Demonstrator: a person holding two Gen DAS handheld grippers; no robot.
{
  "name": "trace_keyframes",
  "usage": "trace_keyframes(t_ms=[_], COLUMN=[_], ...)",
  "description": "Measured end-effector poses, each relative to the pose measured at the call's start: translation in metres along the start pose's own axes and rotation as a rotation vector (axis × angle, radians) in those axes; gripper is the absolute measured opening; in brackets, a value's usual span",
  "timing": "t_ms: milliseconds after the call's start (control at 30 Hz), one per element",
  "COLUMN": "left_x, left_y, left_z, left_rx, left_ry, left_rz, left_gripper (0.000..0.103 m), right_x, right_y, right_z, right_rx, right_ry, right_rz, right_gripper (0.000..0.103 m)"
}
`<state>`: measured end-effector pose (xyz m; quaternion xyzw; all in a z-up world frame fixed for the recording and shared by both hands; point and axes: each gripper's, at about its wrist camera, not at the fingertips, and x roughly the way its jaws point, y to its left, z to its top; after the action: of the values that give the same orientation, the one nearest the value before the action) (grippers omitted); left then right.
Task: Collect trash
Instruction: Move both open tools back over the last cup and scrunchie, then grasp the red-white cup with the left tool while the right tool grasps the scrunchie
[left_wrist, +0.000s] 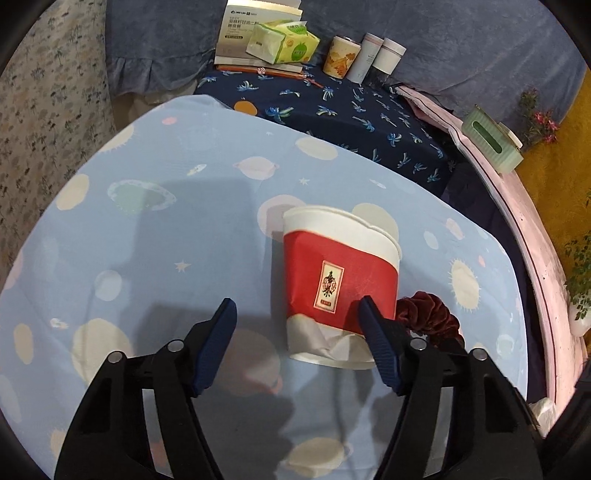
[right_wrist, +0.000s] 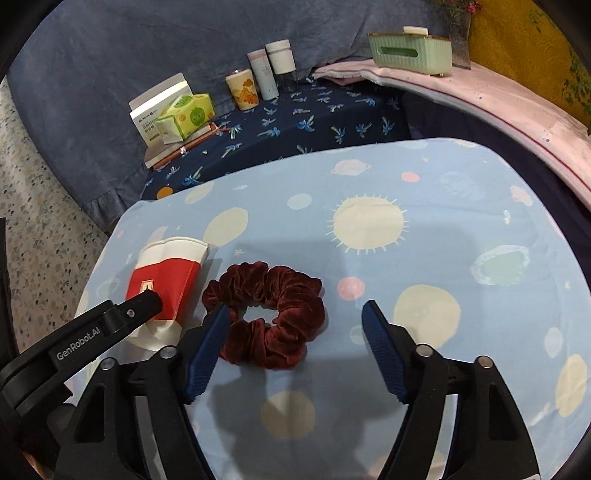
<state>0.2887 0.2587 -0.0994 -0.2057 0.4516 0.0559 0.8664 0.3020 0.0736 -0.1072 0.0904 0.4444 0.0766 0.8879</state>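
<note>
Right ahead of the left gripper (left_wrist: 297, 310), the crushed red paper cup (left_wrist: 340, 280) lay on its side on the space-print surface (left_wrist: 147, 236), long axis running away from the open fingers, offset toward the right one, so the left hand looked closer. The right gripper (right_wrist: 295, 314) was open too, empty, over a maroon scrunchie (right_wrist: 269, 314) just beside the cup. Farther back were a tissue pack (left_wrist: 282, 42) and bottles (left_wrist: 373, 57).

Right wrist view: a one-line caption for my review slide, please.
Open right tool above a dark red velvet scrunchie on the planet-print cloth, crushed red paper cup beside it.
</note>
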Motion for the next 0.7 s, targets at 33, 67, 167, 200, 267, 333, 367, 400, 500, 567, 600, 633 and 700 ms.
trace_keyframes(t_ms=[33,67,167,200,267,333,367,400,500,567,600,633,700], left_x=[0.001,0.002,0.003,0.003,0.004,0.003,0.002,0.000,-0.010,-0.018,-0.021,-0.026,-0.034], left_y=[0.000,0.000,0.000,-0.001,-0.004,-0.008,-0.009,-0.011,-0.018,-0.024,-0.026,-0.030,-0.040], left_z=[0.000,-0.001,-0.002,-0.003,-0.005,-0.008,-0.010,-0.011,-0.016,-0.019,-0.020,-0.022,-0.025], left_rx=[-0.001,-0.002,-0.009,-0.012,-0.018,-0.024,-0.024,-0.021,-0.006,0.003,0.008,0.018,0.044], left_ry=[0.001,-0.001,0.002,0.007,0.017,0.025,0.025,0.020,0.007,0.001,-0.002,-0.006,-0.018], left_rz=[-0.009,-0.023,-0.078,-0.101,-0.133,-0.167,-0.178,-0.184,-0.197,-0.202,-0.202,-0.199,-0.184], left_gripper=[0.061,0.059,0.044,0.039,0.039,0.038,0.038,0.038,0.038,0.038,0.038,0.038,0.038], right_x=[0.005,0.010,0.018,0.018,0.017,0.015,0.014,0.011,0.001,-0.006,-0.012,-0.017,-0.028], right_y=[-0.001,-0.001,0.000,0.001,0.003,0.005,0.006,0.006,0.002,-0.002,-0.004,-0.007,-0.012], right_z=[0.000,0.000,-0.005,-0.006,-0.008,-0.009,-0.010,-0.011,-0.014,-0.017,-0.018,-0.019,-0.020], right_rx=[0.005,0.009,0.004,-0.003,-0.011,-0.016,-0.020,-0.023,-0.013,-0.009,-0.008,-0.006,0.000], right_ry=[0.010,0.020,0.038,0.033,0.038,0.040,0.039,0.039,0.032,0.023,0.016,0.008,-0.009], right_rz=[0.002,0.008,0.033,0.036,0.058,0.070,0.075,0.079,0.088,0.085,0.080,0.076,0.075], right_gripper=[0.061,0.057,0.044,0.041,0.030,0.025,0.023,0.021,0.016,0.015,0.015,0.015,0.014])
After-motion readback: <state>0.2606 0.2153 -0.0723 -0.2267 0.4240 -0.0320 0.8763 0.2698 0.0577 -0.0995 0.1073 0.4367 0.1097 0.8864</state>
